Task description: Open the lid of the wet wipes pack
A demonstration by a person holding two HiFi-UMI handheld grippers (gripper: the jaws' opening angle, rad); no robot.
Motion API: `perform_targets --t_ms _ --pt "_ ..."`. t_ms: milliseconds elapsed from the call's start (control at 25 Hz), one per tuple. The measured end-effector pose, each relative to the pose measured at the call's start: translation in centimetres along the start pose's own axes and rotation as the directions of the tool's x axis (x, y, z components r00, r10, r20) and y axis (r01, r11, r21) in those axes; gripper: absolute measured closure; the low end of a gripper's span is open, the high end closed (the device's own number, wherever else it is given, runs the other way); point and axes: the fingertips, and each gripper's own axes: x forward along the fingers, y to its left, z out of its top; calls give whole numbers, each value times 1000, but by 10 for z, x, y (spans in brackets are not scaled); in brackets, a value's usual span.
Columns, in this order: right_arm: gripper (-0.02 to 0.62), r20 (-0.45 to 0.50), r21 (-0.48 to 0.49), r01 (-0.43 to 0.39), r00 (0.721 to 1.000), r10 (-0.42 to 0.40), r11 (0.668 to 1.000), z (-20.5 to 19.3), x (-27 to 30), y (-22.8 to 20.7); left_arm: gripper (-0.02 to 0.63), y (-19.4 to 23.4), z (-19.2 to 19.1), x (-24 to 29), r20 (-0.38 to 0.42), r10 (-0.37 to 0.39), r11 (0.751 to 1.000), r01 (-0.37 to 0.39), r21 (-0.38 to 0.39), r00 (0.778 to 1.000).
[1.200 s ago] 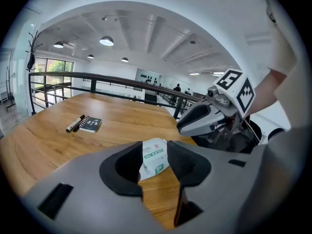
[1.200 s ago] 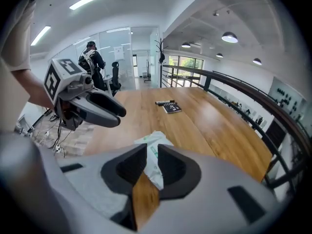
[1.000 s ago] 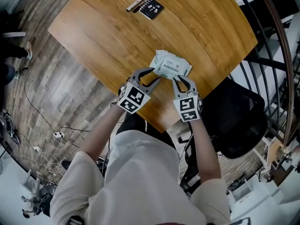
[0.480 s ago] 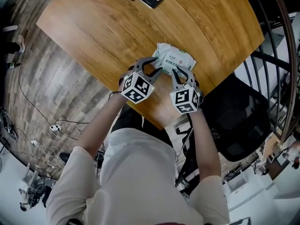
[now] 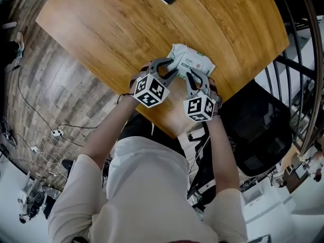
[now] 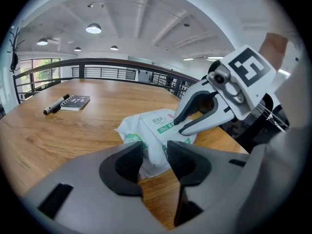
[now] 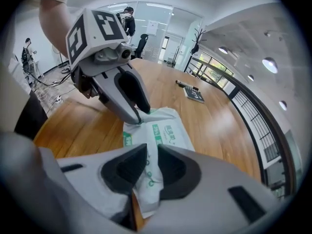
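Wet wipes pack [image 5: 192,62] pinched at near edge.
My left gripper [image 5: 171,71] and right gripper [image 5: 195,79] fingers clench its soft film; light, slippery, so I'd hold by the edges.

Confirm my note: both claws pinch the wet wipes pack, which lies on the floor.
One thing is wrong: the wet wipes pack lies on the wooden table, not on the floor, as the head view shows. The left claw and the right claw do both pinch it.
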Motion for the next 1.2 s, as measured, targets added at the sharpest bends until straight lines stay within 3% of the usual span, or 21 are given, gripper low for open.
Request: perform_targets --t_ms 520,1200 --pt "529 -17 -170 15 1000 -18 985 -2 5 3 456 1 -2 4 -17 -44 999 44 -7 999" --pt "529 4 -129 21 1000 -21 991 3 -2 -2 456 0 -3 7 -63 -56 998 58 29 996"
